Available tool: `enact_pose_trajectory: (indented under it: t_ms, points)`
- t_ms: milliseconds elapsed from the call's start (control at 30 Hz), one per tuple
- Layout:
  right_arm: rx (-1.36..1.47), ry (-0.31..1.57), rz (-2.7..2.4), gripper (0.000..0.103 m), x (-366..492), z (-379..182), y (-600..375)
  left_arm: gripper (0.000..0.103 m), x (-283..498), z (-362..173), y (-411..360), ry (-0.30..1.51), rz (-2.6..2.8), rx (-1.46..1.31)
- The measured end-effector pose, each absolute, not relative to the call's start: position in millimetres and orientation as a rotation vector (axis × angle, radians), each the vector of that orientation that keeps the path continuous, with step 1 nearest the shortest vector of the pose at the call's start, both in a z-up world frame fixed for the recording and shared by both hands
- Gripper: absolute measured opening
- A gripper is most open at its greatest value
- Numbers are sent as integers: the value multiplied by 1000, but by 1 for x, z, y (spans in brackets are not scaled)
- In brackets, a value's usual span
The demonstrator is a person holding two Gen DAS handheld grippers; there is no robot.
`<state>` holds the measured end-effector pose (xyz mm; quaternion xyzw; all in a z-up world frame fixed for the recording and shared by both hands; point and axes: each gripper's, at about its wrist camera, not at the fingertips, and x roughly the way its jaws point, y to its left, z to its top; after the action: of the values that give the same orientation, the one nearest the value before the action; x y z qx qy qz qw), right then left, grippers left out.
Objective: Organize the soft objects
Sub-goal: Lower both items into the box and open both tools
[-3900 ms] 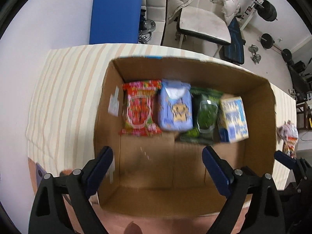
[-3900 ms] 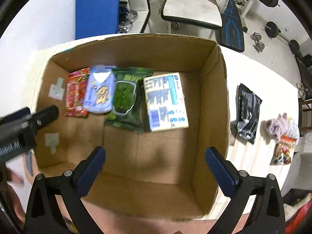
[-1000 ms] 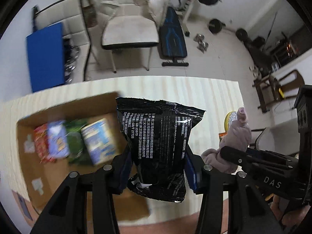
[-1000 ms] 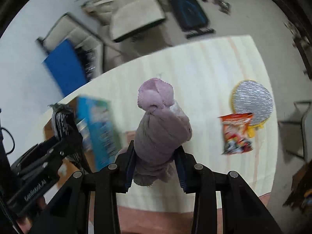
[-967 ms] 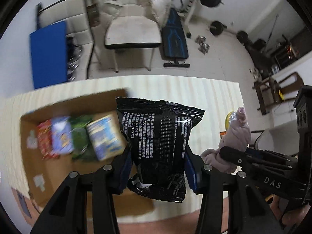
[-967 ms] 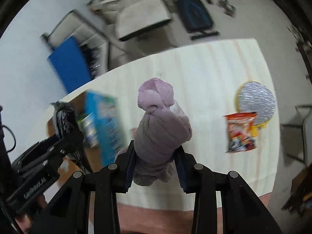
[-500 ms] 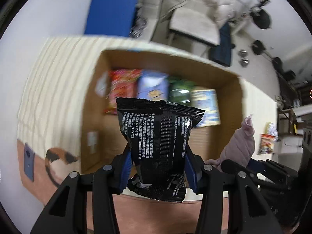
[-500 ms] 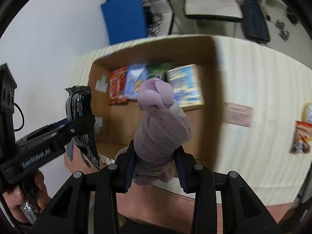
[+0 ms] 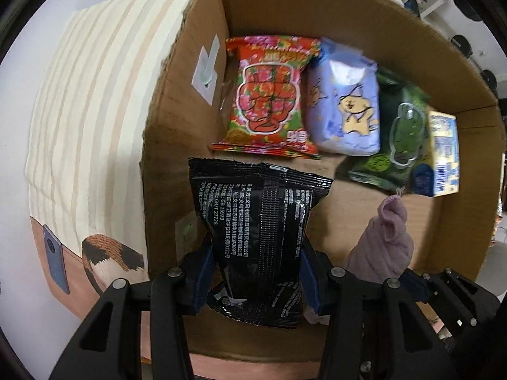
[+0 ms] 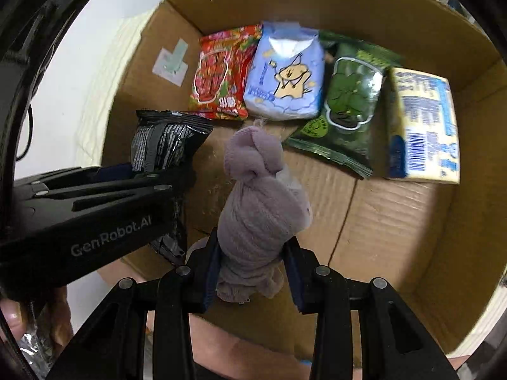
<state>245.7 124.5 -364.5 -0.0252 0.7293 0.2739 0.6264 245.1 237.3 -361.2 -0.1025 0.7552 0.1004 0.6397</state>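
Gripping a black packet [image 9: 258, 237], the left gripper [image 9: 255, 280] hangs over the cardboard box [image 9: 317, 19], jaws clamped on the packet's lower half. Beside it, the right gripper [image 10: 250, 272] has its jaws pinched on a knotted purple sock [image 10: 259, 202]. Four packs lie in a row along the box's far wall.

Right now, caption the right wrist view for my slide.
Right gripper holds a rolled purple sock over the cardboard box, beside the left gripper's black packet.
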Motion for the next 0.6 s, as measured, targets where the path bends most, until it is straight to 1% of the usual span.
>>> enact_pose_trajectory:
  t_ms: [133,233,300,333,367,433,600]
  points:
    - [-63,1691,625,40,246,-375,131,46,245,-367,238,1738,217,-214]
    - [-50,1690,627,43,249,-378,134,48,245,-368,239,1755,205,-212]
    - [-46,1688,637,49,250,-377,134,48,249,-363,236,1759,204,-210]
    - [-43,1686,636,55,254,-377,139,49,248,-361,237,1757,211,-210]
    - [-39,1685,637,67,255,-375,138,50,249,-360,236,1755,214,-210]
    - [-40,1682,625,76,261,-372,139,51,247,-355,236,1745,219,-211]
    - [-48,1688,599,76,270,-361,128,51,244,-338,230,1722,217,-203]
